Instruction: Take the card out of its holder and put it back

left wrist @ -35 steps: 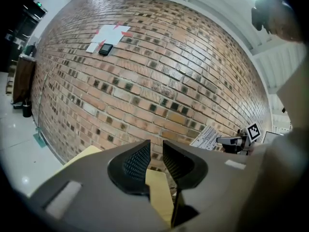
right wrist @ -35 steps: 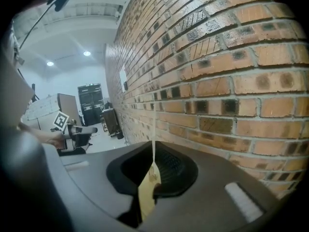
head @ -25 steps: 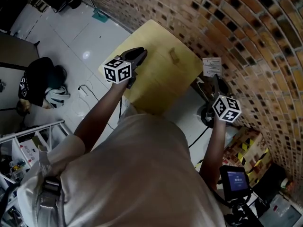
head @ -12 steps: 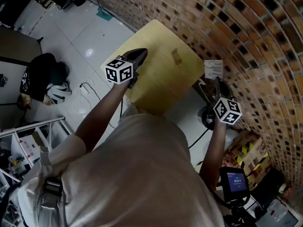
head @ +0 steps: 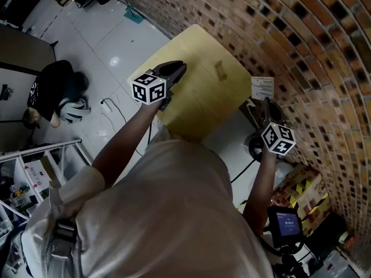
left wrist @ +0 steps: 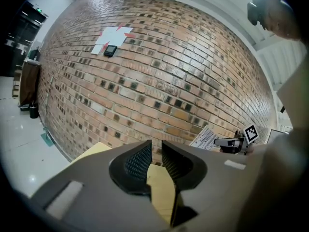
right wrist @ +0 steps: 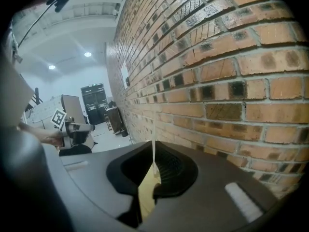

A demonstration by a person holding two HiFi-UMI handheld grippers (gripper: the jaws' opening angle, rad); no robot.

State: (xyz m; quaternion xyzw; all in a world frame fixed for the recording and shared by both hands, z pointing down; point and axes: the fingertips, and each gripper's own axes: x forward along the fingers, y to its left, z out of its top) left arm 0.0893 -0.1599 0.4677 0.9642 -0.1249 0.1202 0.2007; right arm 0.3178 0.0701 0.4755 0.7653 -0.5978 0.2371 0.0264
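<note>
A white printed card (head: 262,88) stands upright off the right edge of the yellow table (head: 197,106), close to the brick wall. My right gripper (head: 265,102) is shut on its lower edge. In the right gripper view the card (right wrist: 153,151) shows edge-on as a thin white line between the jaws of my right gripper (right wrist: 154,166). A small tan holder (head: 219,69) sits on the table near its far edge. My left gripper (head: 181,68) hovers over the table's left side. Its jaws stand a narrow gap apart with nothing between them (left wrist: 156,149). From there the card (left wrist: 206,138) shows at the right.
A brick wall (head: 301,45) curves along the table's far and right sides. A black bag and helmet (head: 58,97) lie on the white floor at left, a metal rack (head: 35,167) at lower left. Cartons (head: 301,190) and a small screen (head: 284,222) sit lower right.
The head view has shifted slightly. Both grippers and the card keep their places.
</note>
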